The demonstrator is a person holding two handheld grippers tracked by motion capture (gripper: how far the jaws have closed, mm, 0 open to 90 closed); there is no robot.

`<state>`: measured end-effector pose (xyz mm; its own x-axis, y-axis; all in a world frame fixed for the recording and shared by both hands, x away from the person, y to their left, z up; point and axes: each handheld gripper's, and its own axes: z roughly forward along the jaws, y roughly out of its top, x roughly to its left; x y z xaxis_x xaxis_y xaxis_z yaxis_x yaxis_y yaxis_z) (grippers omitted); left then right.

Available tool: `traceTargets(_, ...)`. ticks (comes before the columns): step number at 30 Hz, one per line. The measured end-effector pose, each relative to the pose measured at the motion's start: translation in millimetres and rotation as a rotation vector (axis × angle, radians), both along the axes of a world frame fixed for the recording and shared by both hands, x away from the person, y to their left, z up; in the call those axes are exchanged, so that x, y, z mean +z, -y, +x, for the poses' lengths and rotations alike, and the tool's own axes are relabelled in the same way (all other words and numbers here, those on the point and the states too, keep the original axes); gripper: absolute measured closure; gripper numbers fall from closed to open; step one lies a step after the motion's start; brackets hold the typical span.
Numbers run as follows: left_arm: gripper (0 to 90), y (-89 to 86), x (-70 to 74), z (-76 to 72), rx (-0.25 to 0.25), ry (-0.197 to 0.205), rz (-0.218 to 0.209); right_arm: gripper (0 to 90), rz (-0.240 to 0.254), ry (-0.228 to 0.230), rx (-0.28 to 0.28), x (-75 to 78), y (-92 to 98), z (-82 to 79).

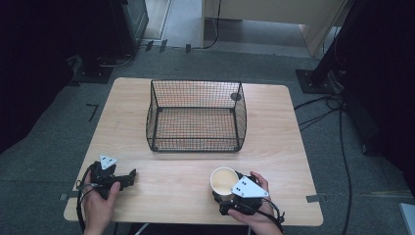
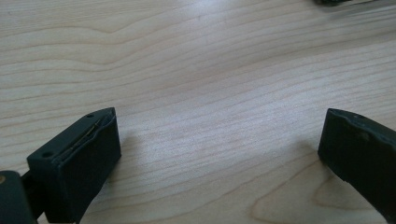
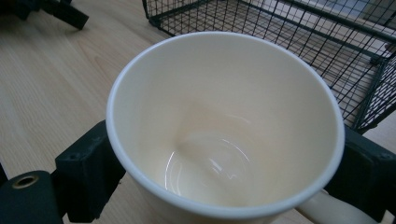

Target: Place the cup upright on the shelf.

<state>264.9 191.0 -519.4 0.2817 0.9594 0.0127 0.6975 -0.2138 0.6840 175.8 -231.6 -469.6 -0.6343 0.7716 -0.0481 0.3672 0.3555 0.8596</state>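
Note:
A cream cup (image 1: 224,180) stands upright near the table's front edge, right of centre. My right gripper (image 1: 231,195) is shut on the cup, its jaws pressing on either side of the wall. In the right gripper view the empty cup (image 3: 224,126) sits between the black fingers (image 3: 88,172). A black wire basket (image 1: 196,116) stands empty at the table's middle, beyond the cup. My left gripper (image 1: 131,176) rests at the front left, low over the wood. Its jaws stand wide apart with bare table between them (image 2: 219,154).
The wooden table (image 1: 274,127) has open surface on both sides of the basket. A dark round mark (image 1: 236,96) lies behind the basket's far right corner. Cables (image 1: 337,127) trail on the grey floor to the right.

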Motion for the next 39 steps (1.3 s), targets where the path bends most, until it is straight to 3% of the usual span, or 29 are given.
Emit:
traceTargets(19,0.0,0.0,0.0,0.0,0.0,0.0,0.0,9.6,0.073,0.072,-0.067,40.9,9.9,19.8)
traceTargets(39,0.0,0.1,-0.1,0.0,0.002,0.002,-0.002,9.6,0.084,0.137,-0.069,88.6,-12.5,58.0)
